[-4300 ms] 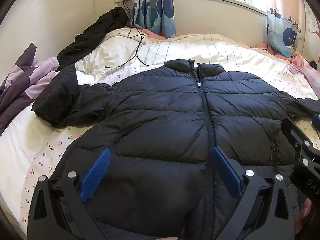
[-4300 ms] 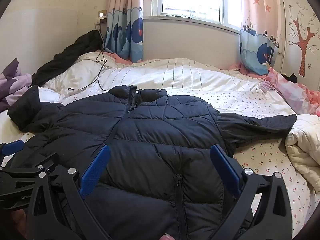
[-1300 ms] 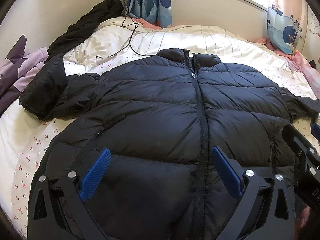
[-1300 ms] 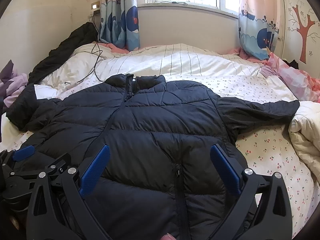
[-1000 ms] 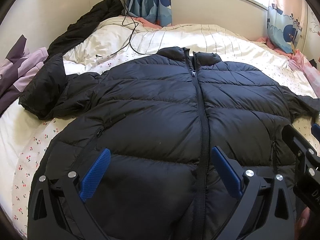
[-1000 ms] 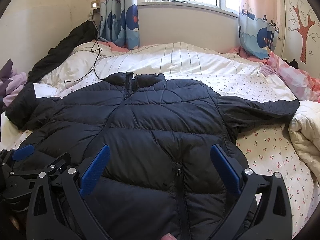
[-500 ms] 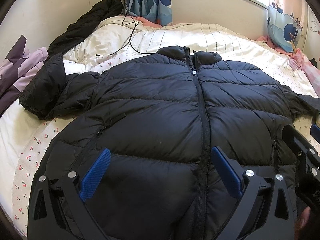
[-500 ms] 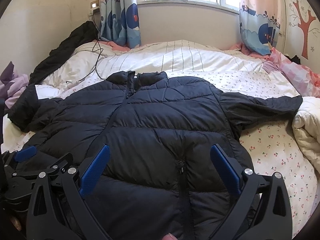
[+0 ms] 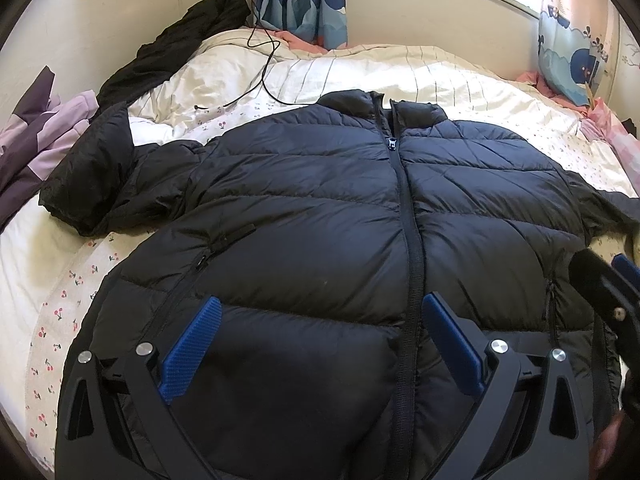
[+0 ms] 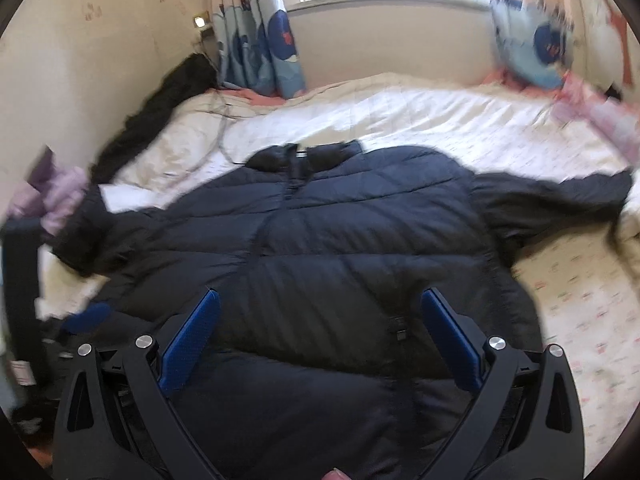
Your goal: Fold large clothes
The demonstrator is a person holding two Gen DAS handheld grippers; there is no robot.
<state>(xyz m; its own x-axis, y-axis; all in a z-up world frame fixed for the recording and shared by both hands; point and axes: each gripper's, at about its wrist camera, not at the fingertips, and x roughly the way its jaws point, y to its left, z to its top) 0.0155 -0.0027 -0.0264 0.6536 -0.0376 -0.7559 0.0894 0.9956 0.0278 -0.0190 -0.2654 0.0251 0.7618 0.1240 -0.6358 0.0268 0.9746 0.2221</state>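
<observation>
Both grippers, left gripper (image 9: 320, 332) and right gripper (image 10: 318, 326), gape wide above the jacket (image 9: 340, 216); its hem is hidden.

Black jacket (image 9: 320, 208) flat on bed (image 9: 440, 76); jaws apart.

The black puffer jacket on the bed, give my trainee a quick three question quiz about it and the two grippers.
1. True or false: the black puffer jacket lies front up on the bed with its zipper closed.
2. Multiple choice: the left gripper is (A) shut on the hem, (B) open above the jacket's lower front, (C) clamped on a sleeve.
3. Fill in: in the right wrist view, the sleeve stretched toward the right edge lies ____ on the bed.

Key
1. True.
2. B; the right gripper is open too, holding nothing.
3. Flat, spread outward.
</observation>
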